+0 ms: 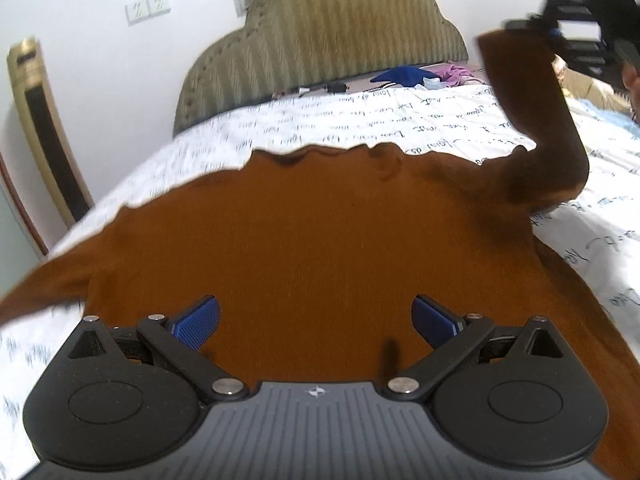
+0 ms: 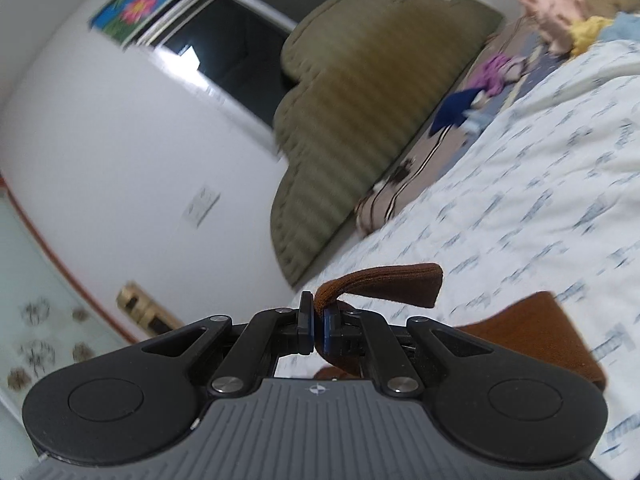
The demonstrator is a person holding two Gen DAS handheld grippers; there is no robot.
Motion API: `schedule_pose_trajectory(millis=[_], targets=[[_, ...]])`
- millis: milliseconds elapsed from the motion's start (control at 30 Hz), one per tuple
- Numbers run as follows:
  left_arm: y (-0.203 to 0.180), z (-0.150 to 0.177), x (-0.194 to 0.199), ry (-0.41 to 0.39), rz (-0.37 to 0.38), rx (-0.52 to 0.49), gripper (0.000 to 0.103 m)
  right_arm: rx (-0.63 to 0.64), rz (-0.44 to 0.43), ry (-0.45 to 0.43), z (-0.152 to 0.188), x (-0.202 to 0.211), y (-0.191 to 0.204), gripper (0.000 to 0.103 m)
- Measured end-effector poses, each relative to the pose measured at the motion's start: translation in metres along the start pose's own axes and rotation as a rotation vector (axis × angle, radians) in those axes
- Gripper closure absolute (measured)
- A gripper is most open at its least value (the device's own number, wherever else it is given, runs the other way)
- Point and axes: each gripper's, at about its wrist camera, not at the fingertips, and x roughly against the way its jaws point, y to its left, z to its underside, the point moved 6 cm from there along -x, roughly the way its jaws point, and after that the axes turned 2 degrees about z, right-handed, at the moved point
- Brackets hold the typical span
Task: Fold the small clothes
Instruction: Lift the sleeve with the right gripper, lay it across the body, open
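You've got the brown top (image 1: 304,248) spread across the bed (image 1: 420,120), body flat, and right now you're on the sleeve fold: your right claw (image 2: 319,326) is pinched tight on the cuff of the right sleeve (image 1: 532,120), which hangs lifted in the air, well clear of the sheet. Your left claw (image 1: 316,320) hovers over the lower body of the garment with its blue pads spread wide, nothing between them. From here the job looks early, one sleeve up, the other sleeve (image 1: 44,284) lying out to the side off the edge of the fabric, no body fold made yet. Next you'll want to carry that cuff across and lay it flat over the chest without dragging the shoulder along; the left claw could pin the body to stop it sliding. Watch the wavy far hem (image 1: 320,152), it's rumpled and may bunch. Beyond, loose clothes (image 1: 416,76) sit near the padded headboard (image 1: 320,40), well apart from your work, and nothing lies on the sheet between the raised cuff and the garment's middle.
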Motion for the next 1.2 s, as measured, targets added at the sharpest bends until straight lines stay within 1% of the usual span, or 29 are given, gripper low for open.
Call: schedule_pose_trajectory(millis=[67, 133, 200, 300, 400, 500, 633, 700, 767, 833, 900, 1000, 1033, 1133, 1200], targets=[[-0.006, -0.004, -0.008, -0.006, -0.018, -0.011, 0.0, 0.022, 0.002, 0.042, 0.014, -0.008, 0.013, 0.094], [-0.012, -0.008, -0.014, -0.024, -0.017, -0.015, 0.0, 0.05, -0.005, 0.083, 0.027, -0.016, 0.029, 0.094], [-0.017, -0.013, -0.019, -0.059, -0.019, -0.016, 0.0, 0.071, -0.019, 0.121, 0.041, -0.022, 0.043, 0.094], [-0.024, -0.019, -0.026, -0.083, -0.033, -0.037, 0.0, 0.11, -0.037, 0.189, 0.057, -0.035, 0.069, 0.094], [-0.032, -0.021, -0.028, -0.11, -0.04, -0.09, 0.0, 0.155, -0.05, 0.268, 0.077, -0.049, 0.097, 0.094], [-0.032, -0.026, -0.026, -0.155, -0.038, -0.095, 0.0, 0.187, -0.076, 0.34, 0.094, -0.063, 0.122, 0.094], [-0.02, -0.034, -0.029, -0.182, -0.043, -0.043, 0.0, 0.218, -0.099, 0.436, 0.116, -0.085, 0.149, 0.094], [-0.007, -0.035, -0.031, -0.178, -0.039, 0.016, 0.0, 0.236, -0.104, 0.483, 0.127, -0.094, 0.16, 0.094], [0.007, -0.033, -0.029, -0.175, -0.015, 0.093, 0.0, 0.251, -0.106, 0.52, 0.134, -0.101, 0.168, 0.094], [0.017, -0.029, -0.02, -0.207, 0.015, 0.163, 0.0, 0.247, -0.12, 0.559, 0.141, -0.109, 0.175, 0.094], [0.023, -0.027, -0.012, -0.241, 0.055, 0.204, 0.0, 0.261, -0.12, 0.589, 0.147, -0.115, 0.182, 0.094], [0.022, -0.026, -0.008, -0.241, 0.135, 0.231, 0.0, 0.273, -0.108, 0.628, 0.153, -0.128, 0.188, 0.094], [0.02, -0.027, -0.009, -0.24, 0.148, 0.226, 0.0, 0.272, -0.11, 0.64, 0.155, -0.131, 0.19, 0.094], [0.018, -0.034, -0.018, -0.231, 0.119, 0.187, 0.0, 0.29, -0.125, 0.66, 0.159, -0.14, 0.202, 0.094], [0.02, -0.038, -0.032, -0.186, 0.08, 0.184, 0.0, 0.303, -0.144, 0.677, 0.162, -0.146, 0.212, 0.094]])
